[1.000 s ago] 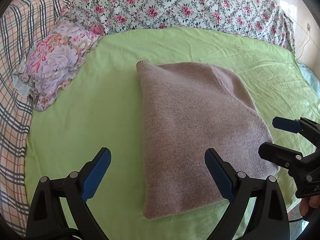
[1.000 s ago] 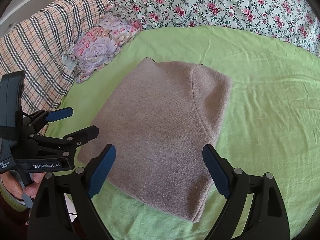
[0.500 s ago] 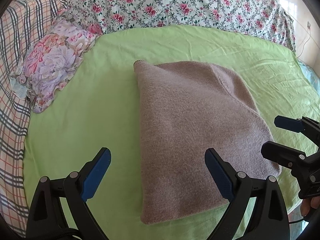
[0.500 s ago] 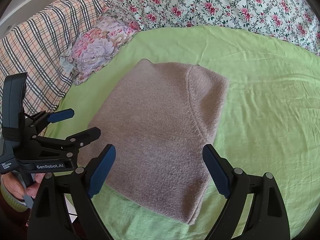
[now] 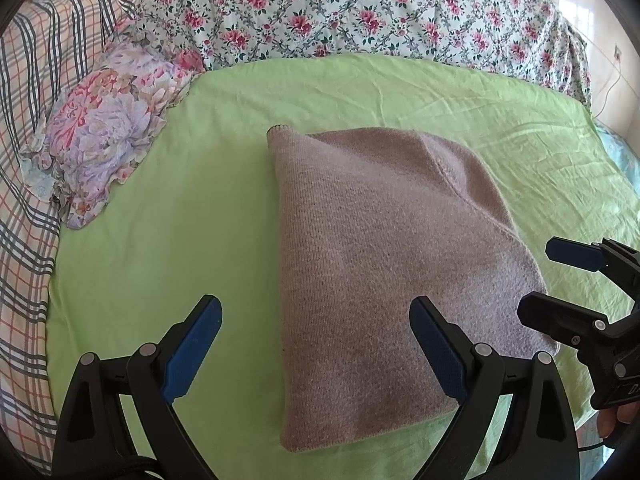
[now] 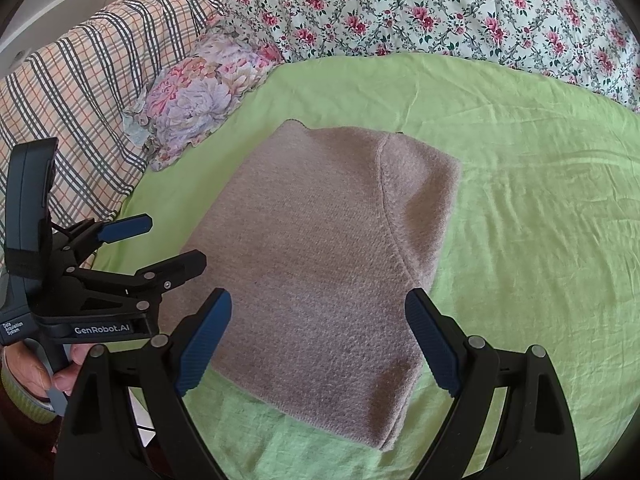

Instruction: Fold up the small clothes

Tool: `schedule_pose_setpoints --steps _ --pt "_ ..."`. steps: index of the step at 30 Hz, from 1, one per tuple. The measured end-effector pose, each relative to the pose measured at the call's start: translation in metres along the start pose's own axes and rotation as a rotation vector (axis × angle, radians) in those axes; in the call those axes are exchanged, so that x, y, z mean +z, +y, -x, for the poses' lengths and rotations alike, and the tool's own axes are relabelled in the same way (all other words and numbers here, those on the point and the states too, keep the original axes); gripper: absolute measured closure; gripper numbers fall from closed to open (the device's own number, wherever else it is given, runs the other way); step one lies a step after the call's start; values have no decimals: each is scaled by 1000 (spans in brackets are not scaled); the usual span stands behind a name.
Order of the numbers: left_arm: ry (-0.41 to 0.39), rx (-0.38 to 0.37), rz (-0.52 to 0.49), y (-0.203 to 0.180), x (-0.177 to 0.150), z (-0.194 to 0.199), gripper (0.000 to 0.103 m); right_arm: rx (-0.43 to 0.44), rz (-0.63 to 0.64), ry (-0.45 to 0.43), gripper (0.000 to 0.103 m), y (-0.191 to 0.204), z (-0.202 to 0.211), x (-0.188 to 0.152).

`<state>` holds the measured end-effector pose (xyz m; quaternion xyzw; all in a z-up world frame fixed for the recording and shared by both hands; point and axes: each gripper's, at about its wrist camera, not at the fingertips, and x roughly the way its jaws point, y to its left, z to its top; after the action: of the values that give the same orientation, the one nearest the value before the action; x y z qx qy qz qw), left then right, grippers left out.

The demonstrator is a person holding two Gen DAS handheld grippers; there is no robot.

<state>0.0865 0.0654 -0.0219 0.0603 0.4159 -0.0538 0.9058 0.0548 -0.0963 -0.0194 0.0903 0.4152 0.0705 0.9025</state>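
A bed fills the view, covered by a light green sheet (image 5: 208,208) with small wrinkles. At the far side lies a white blanket with pink roses (image 5: 360,12), a checked blanket (image 6: 80,92) and a pillow with big purple and pink flowers (image 5: 104,136). White words on the side of the left gripper (image 6: 156,240) read "GenRobot.AI", and a small label beside them seems to say "Data Acquisition System". A folded, fuzzy, pinkish-brown knit top (image 5: 384,264) lies flat in the middle of the green sheet. The left gripper (image 5: 316,344) hangs over its near left edge, with one blue pad (image 5: 436,352) above the cloth and the other above the sheet. The right gripper (image 6: 318,340) hangs over the near end of the top. Both pairs of tongs are spread wide and hold nothing. The right gripper (image 5: 560,280) also shows by the top's right edge.
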Motion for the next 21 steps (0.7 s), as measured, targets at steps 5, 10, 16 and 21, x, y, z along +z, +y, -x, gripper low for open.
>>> schedule_pose_setpoints --steps 5,10,16,21 --pt "-4 0 3 -1 2 1 8 0 1 -3 14 3 0 0" --pt "-8 1 2 -3 2 1 8 -3 -4 -4 14 3 0 1" --pt "-9 0 3 -4 3 2 8 -1 0 -4 14 2 1 3" --pt "-4 0 6 -6 4 1 8 1 2 -6 14 -1 1 5"
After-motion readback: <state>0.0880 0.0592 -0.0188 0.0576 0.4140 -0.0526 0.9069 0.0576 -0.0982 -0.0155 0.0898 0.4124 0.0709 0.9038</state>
